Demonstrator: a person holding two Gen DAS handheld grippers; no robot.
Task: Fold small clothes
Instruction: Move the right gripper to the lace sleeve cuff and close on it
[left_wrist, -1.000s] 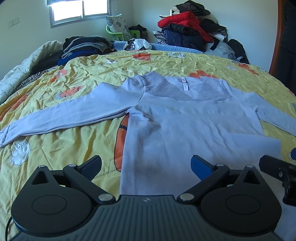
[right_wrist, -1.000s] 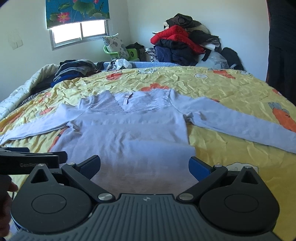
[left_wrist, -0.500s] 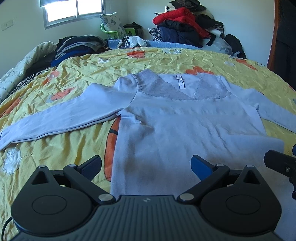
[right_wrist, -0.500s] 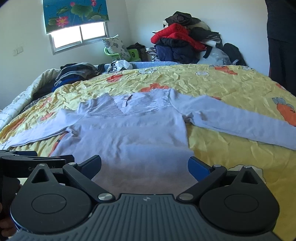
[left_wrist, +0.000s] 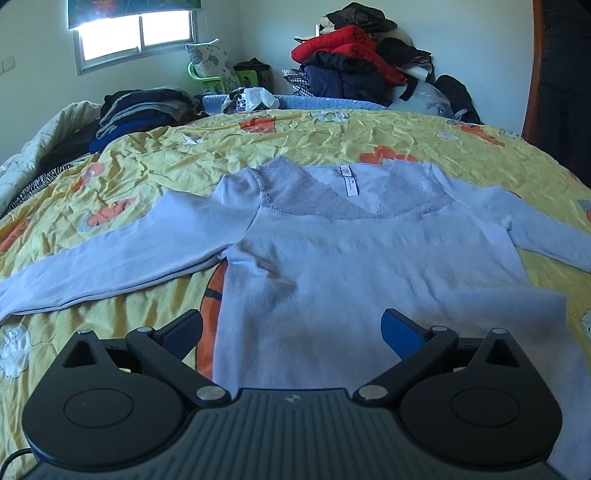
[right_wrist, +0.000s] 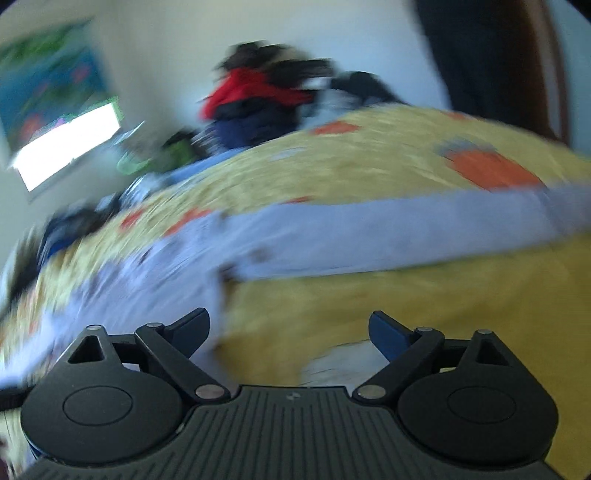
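A pale lilac long-sleeved top (left_wrist: 362, 258) lies flat on the yellow bedspread (left_wrist: 155, 173), neckline away from me, both sleeves spread out sideways. My left gripper (left_wrist: 291, 332) is open and empty, hovering over the top's lower hem near its left side. My right gripper (right_wrist: 288, 332) is open and empty; its view is blurred and tilted, facing the top's right sleeve (right_wrist: 388, 236) with the body (right_wrist: 147, 280) to the left.
A heap of red and dark coats (left_wrist: 354, 70) stands at the back against the wall. Folded dark clothes (left_wrist: 140, 110) sit at the bed's far left. A window (left_wrist: 136, 33) is behind. A dark wardrobe (left_wrist: 565, 81) is at right.
The right gripper has swung fast to the right toward the right sleeve, and it has left the left wrist view. The left gripper has shifted slightly over the hem.
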